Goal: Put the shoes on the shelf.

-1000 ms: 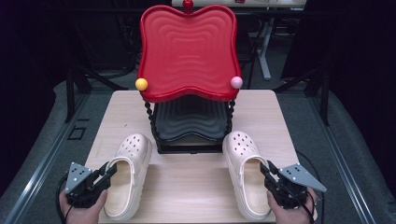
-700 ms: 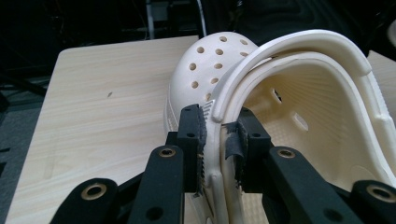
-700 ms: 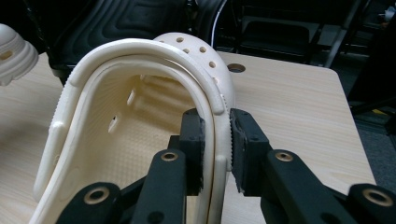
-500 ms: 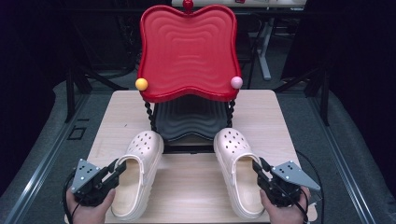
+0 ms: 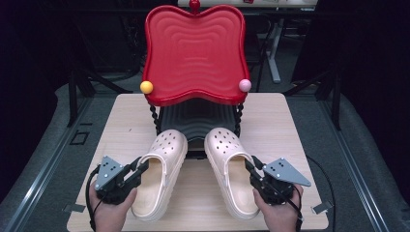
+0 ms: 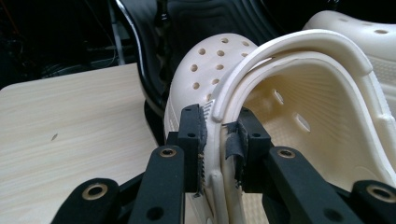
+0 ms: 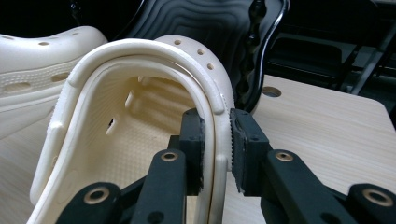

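Two cream perforated clogs lie on the wooden table [image 5: 285, 125]. In the high view my left gripper [image 5: 139, 166] is shut on the outer side wall of the left clog [image 5: 163, 164]. My right gripper [image 5: 252, 164] is shut on the outer side wall of the right clog [image 5: 229, 162]. Both toes point at the rack and reach its black lower tray [image 5: 196, 121]. The left gripper view shows the left gripper [image 6: 219, 127] pinching the left clog's [image 6: 303, 107] rim. In the right gripper view the right gripper [image 7: 217, 125] clamps the right clog's [image 7: 135, 116] rim.
A two-tier rack stands at the table's back, its red wavy upper tray [image 5: 193, 53] overhanging the black one. A yellow ball [image 5: 146, 87] and a pink ball [image 5: 245, 85] cap its front corners. Twisted black posts [image 5: 154, 116] flank the lower tray.
Both hands have carried the clogs inward and forward toward the rack. The clogs now sit closer together, toes at the black lower tray. Both grips are unchanged.
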A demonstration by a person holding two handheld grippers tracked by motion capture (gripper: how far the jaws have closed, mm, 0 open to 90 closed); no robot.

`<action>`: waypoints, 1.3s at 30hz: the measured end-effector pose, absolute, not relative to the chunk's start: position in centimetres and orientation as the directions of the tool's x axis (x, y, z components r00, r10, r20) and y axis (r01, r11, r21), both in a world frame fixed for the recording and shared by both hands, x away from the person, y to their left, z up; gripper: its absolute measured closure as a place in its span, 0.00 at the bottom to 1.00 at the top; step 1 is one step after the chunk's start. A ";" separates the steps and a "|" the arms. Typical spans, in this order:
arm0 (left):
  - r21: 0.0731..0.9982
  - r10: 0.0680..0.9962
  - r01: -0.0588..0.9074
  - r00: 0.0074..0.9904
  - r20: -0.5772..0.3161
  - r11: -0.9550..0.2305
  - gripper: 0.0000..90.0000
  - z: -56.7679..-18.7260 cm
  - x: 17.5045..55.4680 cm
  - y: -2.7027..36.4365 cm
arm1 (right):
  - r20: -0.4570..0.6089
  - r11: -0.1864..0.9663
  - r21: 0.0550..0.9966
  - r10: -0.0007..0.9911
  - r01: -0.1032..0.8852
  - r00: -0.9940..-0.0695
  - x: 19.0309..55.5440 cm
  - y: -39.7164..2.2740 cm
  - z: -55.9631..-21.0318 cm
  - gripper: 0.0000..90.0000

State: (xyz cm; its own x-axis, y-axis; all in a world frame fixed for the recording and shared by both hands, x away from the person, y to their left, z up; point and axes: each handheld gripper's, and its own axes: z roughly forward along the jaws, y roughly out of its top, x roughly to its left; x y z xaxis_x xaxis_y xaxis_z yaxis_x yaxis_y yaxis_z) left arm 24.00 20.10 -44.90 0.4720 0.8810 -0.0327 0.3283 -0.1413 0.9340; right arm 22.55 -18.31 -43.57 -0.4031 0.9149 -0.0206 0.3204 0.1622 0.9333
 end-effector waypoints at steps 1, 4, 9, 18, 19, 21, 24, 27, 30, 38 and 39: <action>0.936 0.880 0.324 0.473 -0.033 -0.139 0.84 -44.9 24.2 19.9 | -0.021 0.163 0.933 0.914 0.320 -0.404 22.7 -18.2 -43.6 0.84; 0.935 0.881 0.325 0.473 -0.028 -0.144 0.84 -44.9 24.8 19.3 | -0.014 0.156 0.934 0.914 0.321 -0.405 23.2 -17.8 -43.8 0.84; 0.935 0.877 0.323 0.479 -0.030 -0.145 0.84 -45.0 25.3 18.6 | -0.003 0.148 0.935 0.912 0.323 -0.410 23.7 -17.4 -44.0 0.84; 0.939 0.873 0.317 0.487 -0.038 -0.135 0.84 -44.8 26.2 17.5 | 0.004 0.138 0.936 0.915 0.323 -0.402 25.2 -16.6 -43.9 0.84; 0.937 0.873 0.318 0.487 -0.032 -0.143 0.84 -44.7 26.2 17.5 | 0.004 0.138 0.936 0.915 0.323 -0.403 25.3 -16.6 -43.9 0.84; 0.941 0.874 0.311 0.484 -0.034 -0.136 0.84 -44.7 26.3 17.4 | 0.004 0.138 0.936 0.916 0.323 -0.402 25.5 -16.5 -43.8 0.84; 0.942 0.877 0.310 0.479 -0.040 -0.127 0.84 -44.6 26.8 17.3 | -0.003 0.140 0.938 0.918 0.316 -0.397 26.1 -16.2 -43.7 0.84; 0.945 0.879 0.304 0.474 -0.039 -0.122 0.84 -44.5 27.5 17.1 | -0.003 0.136 0.941 0.919 0.309 -0.395 26.6 -16.1 -43.7 0.84; 0.946 0.880 0.306 0.472 -0.051 -0.109 0.84 -44.4 28.3 16.9 | -0.011 0.139 0.943 0.920 0.302 -0.391 27.2 -15.9 -43.7 0.84; 0.945 0.886 0.307 0.461 -0.043 -0.114 0.83 -44.8 30.2 16.4 | -0.032 0.154 0.945 0.921 0.289 -0.387 29.0 -15.3 -44.2 0.84; 0.946 0.886 0.300 0.462 -0.034 -0.120 0.83 -44.9 30.5 16.3 | -0.036 0.158 0.944 0.921 0.288 -0.387 29.1 -15.2 -44.3 0.84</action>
State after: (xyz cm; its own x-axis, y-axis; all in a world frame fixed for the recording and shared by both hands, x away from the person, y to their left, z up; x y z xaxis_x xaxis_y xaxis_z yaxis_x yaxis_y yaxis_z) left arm 30.53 16.29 -44.90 0.4616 0.8864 -0.0340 0.3001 -0.1199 0.9463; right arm 29.11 -15.20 -44.26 -0.3874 0.9212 -0.0359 0.2885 0.1581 0.9443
